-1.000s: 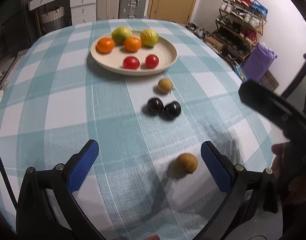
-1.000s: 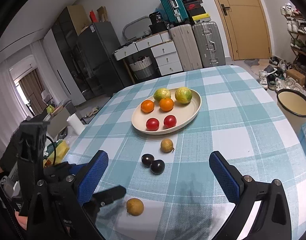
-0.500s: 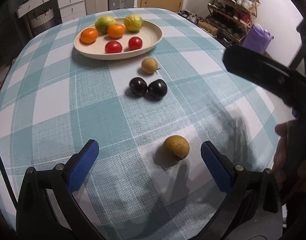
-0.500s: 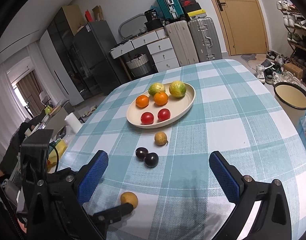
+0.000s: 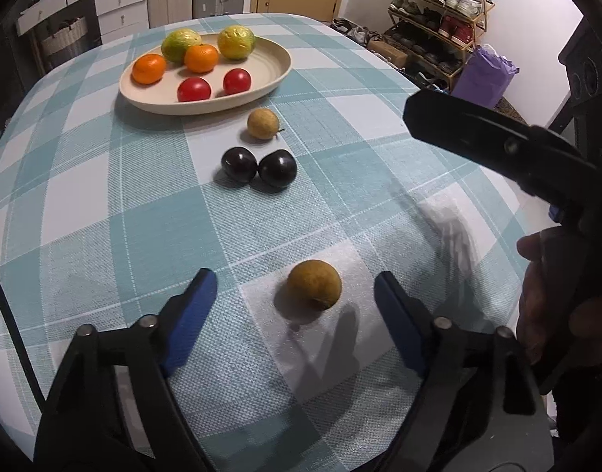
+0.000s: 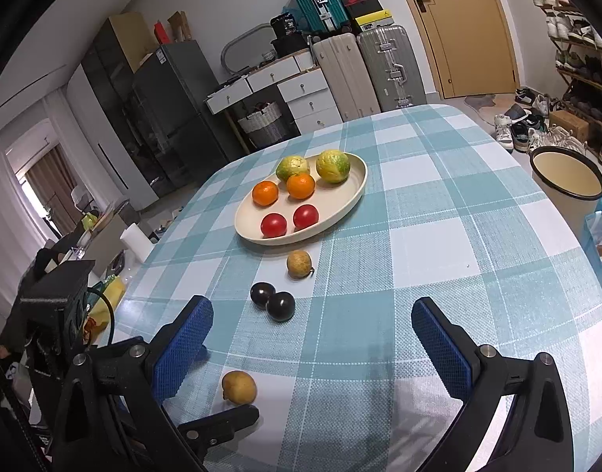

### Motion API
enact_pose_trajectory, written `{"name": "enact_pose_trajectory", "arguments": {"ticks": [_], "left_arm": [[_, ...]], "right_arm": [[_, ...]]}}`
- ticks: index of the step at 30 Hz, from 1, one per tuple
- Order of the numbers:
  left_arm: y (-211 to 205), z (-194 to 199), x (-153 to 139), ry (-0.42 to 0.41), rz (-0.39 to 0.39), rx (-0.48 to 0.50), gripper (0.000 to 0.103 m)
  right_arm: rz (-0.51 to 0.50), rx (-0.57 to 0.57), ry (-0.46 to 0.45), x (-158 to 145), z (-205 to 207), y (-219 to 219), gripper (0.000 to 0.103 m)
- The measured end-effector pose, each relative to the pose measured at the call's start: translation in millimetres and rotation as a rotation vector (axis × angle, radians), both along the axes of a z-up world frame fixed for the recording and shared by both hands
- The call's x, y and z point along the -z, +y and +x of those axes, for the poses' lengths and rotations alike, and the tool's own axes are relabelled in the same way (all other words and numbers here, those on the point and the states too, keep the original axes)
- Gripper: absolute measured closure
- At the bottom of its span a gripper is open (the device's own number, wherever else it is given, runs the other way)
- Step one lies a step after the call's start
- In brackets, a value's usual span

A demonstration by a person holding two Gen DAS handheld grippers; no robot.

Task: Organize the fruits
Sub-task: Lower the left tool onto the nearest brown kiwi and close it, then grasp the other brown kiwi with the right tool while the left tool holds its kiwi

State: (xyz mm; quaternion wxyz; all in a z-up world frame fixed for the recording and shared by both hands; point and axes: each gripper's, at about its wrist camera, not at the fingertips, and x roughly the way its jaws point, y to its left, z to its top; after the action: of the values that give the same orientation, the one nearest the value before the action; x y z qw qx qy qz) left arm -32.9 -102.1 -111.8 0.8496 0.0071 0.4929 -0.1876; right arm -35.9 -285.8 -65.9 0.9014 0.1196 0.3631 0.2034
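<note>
checked tablecloth [image 6: 438, 236], suitcases [image 6: 364, 70] behind, both hand-held grippers [image 5: 295, 306] [image 6: 311, 338] spread wide

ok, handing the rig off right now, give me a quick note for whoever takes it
Left gripper: open, empty, low over the table, jaws either side of the near brown fruit, not touching it.
Right gripper: open, empty, held above the table.
Plate: two green-yellow fruits, two oranges, two tomatoes.
Loose on the cloth: near brown fruit, two dark plums touching each other, second brown fruit just short of the plate.
Done: six fruits plated. Left: four loose ones, probably starting with the near brown fruit.
</note>
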Motion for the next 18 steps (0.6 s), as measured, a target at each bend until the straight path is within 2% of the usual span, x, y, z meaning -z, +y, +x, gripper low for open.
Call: {"name": "enact_pose_trajectory", "arguments": {"ticks": [1,3,5,9,18], "left_arm": [[0,0,1,0.004,-0.004,0.004,0.032],[0,0,2,0.011,-0.009,0.006,0.045],[1,1,3,0.017,-0.022,0.009,0.051],[3,1,4,0.026,-0.057,0.021,0.076],[17,2,-2,0.018,-0.128,0.019,0.078]], "right_arm": [[0.001,-0.002,-0.001,0,0,0,0.0],[-0.002,-0.002,0.0,0,0,0,0.0],[-0.001,-0.002,0.002,0,0,0,0.0],[-0.001,-0.003,0.002,0,-1,-1,0.0],[-0.011,-0.003,0.013,2,-1,1,0.0]]}}
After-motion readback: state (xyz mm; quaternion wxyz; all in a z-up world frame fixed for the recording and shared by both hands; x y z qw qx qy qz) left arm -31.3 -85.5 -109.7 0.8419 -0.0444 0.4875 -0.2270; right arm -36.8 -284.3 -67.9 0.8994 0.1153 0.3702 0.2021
